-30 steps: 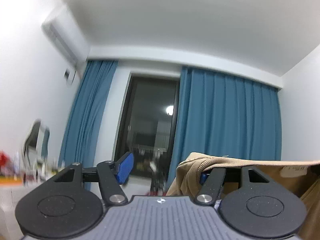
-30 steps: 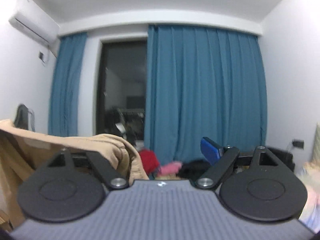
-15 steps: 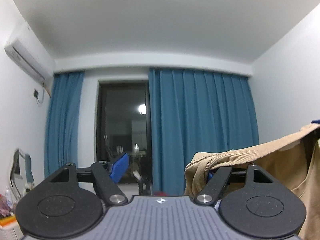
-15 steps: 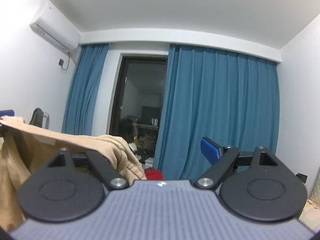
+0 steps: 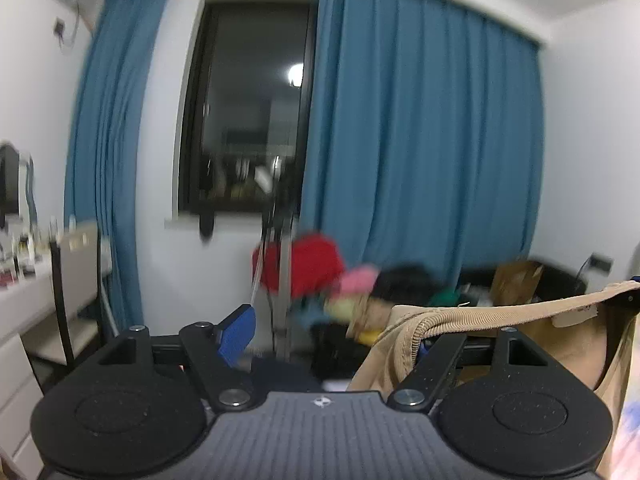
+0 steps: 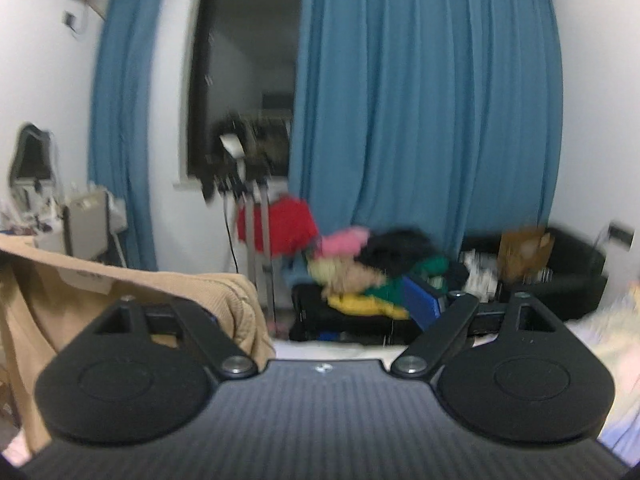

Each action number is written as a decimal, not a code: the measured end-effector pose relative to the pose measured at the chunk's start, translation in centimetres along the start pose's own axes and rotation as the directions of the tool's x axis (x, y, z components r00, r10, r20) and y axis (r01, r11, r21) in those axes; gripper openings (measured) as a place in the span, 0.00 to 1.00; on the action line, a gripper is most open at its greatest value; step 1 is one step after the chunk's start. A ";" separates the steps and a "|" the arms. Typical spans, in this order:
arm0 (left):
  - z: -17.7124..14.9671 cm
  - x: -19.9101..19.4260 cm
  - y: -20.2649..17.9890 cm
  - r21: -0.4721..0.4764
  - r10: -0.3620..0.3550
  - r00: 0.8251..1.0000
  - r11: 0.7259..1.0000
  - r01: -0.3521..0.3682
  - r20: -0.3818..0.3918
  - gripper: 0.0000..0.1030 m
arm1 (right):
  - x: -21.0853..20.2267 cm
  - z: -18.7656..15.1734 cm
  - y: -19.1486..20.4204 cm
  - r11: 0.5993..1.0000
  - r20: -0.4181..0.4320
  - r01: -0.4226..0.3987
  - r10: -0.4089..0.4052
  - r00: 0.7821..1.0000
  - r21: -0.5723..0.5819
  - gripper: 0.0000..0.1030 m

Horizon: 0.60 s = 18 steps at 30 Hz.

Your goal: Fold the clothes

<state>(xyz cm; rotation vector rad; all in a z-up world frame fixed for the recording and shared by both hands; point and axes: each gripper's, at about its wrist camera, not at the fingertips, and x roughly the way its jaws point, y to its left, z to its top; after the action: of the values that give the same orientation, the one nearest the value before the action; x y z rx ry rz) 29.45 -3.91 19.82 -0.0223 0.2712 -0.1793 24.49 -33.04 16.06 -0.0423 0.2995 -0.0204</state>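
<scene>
A tan ribbed garment (image 5: 500,316) hangs stretched in the air between my two grippers. In the left wrist view its edge drapes over my right finger, and my left gripper (image 5: 328,332) stands wide open, its blue left pad (image 5: 238,330) bare. In the right wrist view the same tan garment (image 6: 132,292) drapes over my left finger, and my right gripper (image 6: 320,308) is also wide open, its blue right pad (image 6: 424,300) bare. The covered pads are hidden by cloth.
A heap of clothes (image 6: 360,268), red, pink, black, green and yellow, lies on a dark stand below blue curtains (image 6: 420,100) and a dark window (image 5: 248,120). A white desk with a chair (image 5: 68,280) stands at the left. A black sofa (image 6: 560,276) sits at the right.
Both cameras have tilted down from the ceiling toward the room, so the clothes heap and furniture now show. The tan garment stays hung between the grippers.
</scene>
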 end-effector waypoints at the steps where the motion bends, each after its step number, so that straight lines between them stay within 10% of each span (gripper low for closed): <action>1: -1.2 3.2 0.2 0.000 0.004 0.999 1.000 -0.004 -0.036 0.75 | 2.7 -1.3 0.0 1.000 -0.034 0.001 -0.001 0.999 0.001 0.83; 5: -8.1 16.1 2.2 0.013 0.026 0.981 1.000 -0.024 -0.193 0.75 | 13.6 -6.5 0.2 1.000 -0.168 0.007 -0.006 0.986 0.003 0.83; 13: -22.6 32.8 3.9 0.217 0.127 0.887 0.976 -0.031 -0.444 0.74 | 31.7 -17.0 2.8 0.993 -0.435 -0.023 -0.031 0.900 -0.120 0.82; 18: -26.2 36.0 1.3 0.520 0.221 0.865 0.853 0.053 -0.451 0.81 | 34.6 -20.2 6.7 0.916 -0.526 -0.180 -0.038 0.849 -0.357 0.82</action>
<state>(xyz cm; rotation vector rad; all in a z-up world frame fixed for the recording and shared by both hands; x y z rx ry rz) 56.71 -9.03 -15.00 0.5875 0.7370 -0.1606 51.71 -28.04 -13.76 -0.4369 0.8568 0.1081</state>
